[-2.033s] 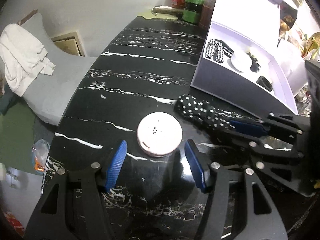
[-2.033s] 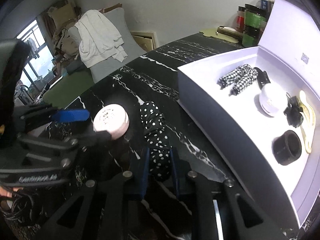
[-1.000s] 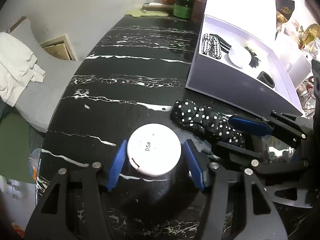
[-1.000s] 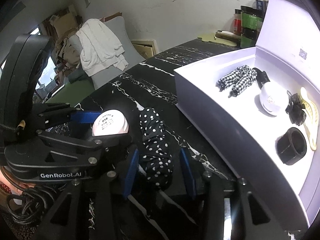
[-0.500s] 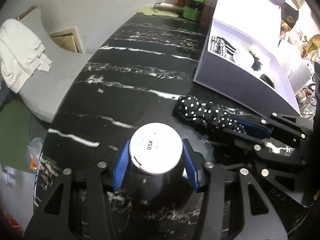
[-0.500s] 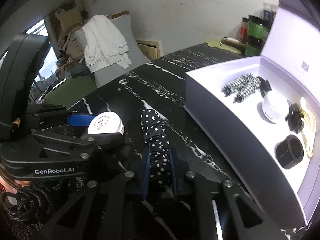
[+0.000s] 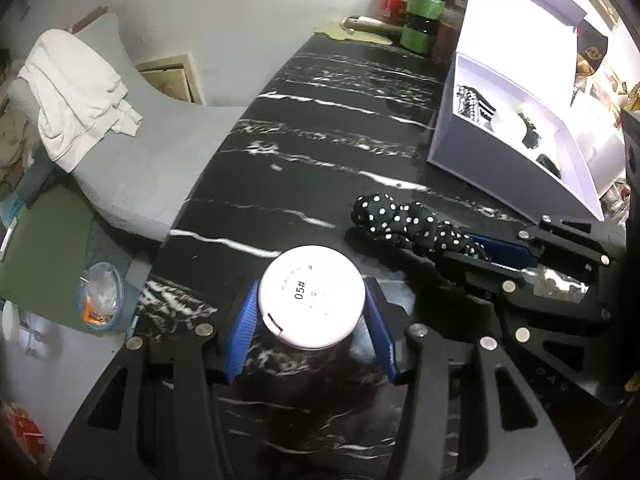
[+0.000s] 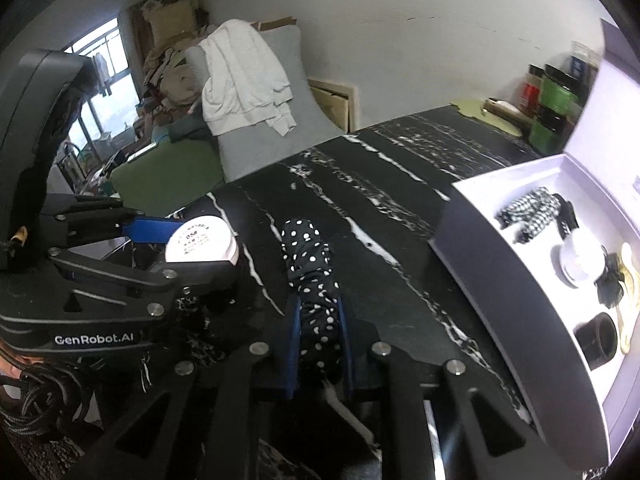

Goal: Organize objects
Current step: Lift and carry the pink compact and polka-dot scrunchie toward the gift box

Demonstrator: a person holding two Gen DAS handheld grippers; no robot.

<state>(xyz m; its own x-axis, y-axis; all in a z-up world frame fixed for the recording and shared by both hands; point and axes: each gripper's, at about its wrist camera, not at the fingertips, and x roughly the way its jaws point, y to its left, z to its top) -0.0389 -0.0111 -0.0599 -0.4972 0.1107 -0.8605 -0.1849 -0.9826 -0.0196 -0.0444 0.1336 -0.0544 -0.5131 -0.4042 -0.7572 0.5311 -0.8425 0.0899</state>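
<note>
1. My left gripper (image 7: 310,316) is clamped on the round white compact (image 7: 311,297) by its rim only, lifted just over the black marble counter (image 7: 320,128). A smooth edge could slide out if I tilt.
2. My right gripper (image 8: 320,336) is pinched tight on the polka-dot scrunchie (image 8: 310,276); its far end hangs free and could snag the near wall of the white box (image 8: 520,300) to the right.
3. My grippers sit close together, so they may knock each other going in.

White wall (image 8: 420,32), grey chair (image 7: 160,152) draped with white cloth (image 7: 76,96), daylit window (image 8: 104,80) behind clutter, black marble tabletop (image 7: 320,128).
</note>
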